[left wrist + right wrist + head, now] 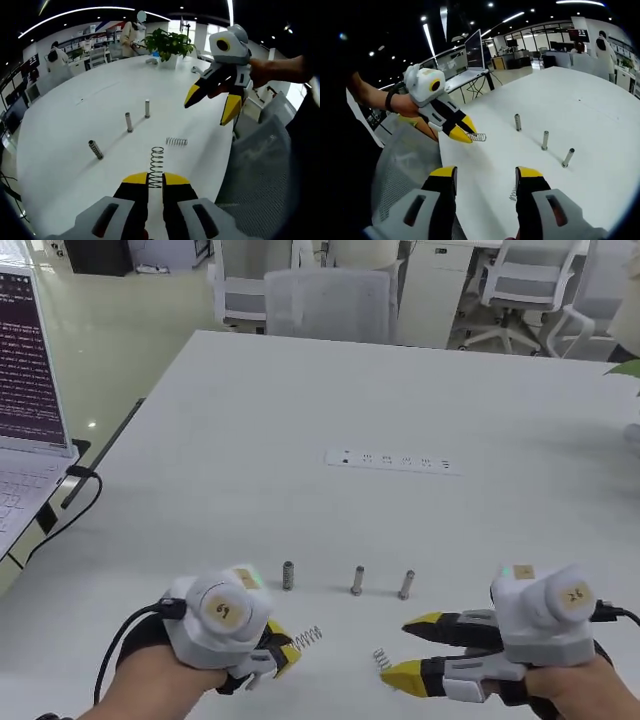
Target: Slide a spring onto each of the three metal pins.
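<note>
Three metal pins stand in a row on the white table. The left pin [288, 576] carries a spring; the middle pin [357, 580] and right pin [406, 585] are bare. My left gripper [285, 652] is shut on a spring [156, 166] that sticks out from its yellow tips [308, 637], just short of the pins. A loose spring [381, 657] lies flat on the table [176, 142]. My right gripper [408, 650] stands open right beside that loose spring [513, 193], its jaws wide apart with nothing between them.
A white power strip [392, 461] lies across the table's middle. An open laptop [25, 390] with a black cable [75, 495] sits at the left edge. Chairs [325, 302] stand beyond the far edge, and a potted plant [170, 46] on the table.
</note>
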Action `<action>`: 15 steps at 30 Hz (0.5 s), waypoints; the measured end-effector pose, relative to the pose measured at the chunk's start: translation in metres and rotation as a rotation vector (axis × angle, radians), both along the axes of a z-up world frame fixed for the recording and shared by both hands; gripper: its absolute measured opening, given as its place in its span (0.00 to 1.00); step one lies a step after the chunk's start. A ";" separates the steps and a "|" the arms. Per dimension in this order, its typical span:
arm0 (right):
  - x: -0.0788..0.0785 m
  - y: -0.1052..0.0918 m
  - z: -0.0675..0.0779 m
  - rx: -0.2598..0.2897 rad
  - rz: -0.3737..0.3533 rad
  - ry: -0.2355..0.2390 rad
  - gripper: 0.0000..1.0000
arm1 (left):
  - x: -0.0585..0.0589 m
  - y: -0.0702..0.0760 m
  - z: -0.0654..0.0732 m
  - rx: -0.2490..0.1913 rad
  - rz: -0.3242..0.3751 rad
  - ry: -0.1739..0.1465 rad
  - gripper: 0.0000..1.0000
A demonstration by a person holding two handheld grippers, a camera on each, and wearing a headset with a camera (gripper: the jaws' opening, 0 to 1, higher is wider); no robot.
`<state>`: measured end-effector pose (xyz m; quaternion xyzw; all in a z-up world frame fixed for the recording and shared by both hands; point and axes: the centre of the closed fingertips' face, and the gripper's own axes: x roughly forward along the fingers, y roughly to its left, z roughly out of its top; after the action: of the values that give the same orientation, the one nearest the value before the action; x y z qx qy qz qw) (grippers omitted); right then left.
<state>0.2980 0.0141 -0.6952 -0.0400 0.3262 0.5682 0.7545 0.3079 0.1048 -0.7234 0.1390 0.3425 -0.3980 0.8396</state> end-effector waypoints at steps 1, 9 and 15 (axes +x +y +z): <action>-0.001 0.001 0.000 0.000 0.006 0.002 0.45 | 0.000 -0.002 0.001 -0.003 -0.005 -0.001 0.02; -0.003 0.005 0.000 0.005 0.037 0.002 0.42 | -0.006 -0.018 0.011 -0.022 -0.055 -0.018 0.02; -0.005 0.008 0.001 0.015 0.061 0.002 0.39 | -0.010 -0.029 0.017 -0.032 -0.088 -0.027 0.02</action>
<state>0.2931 0.0222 -0.6940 -0.0437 0.3212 0.5934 0.7368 0.2977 0.0759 -0.7066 0.1458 0.3181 -0.4381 0.8280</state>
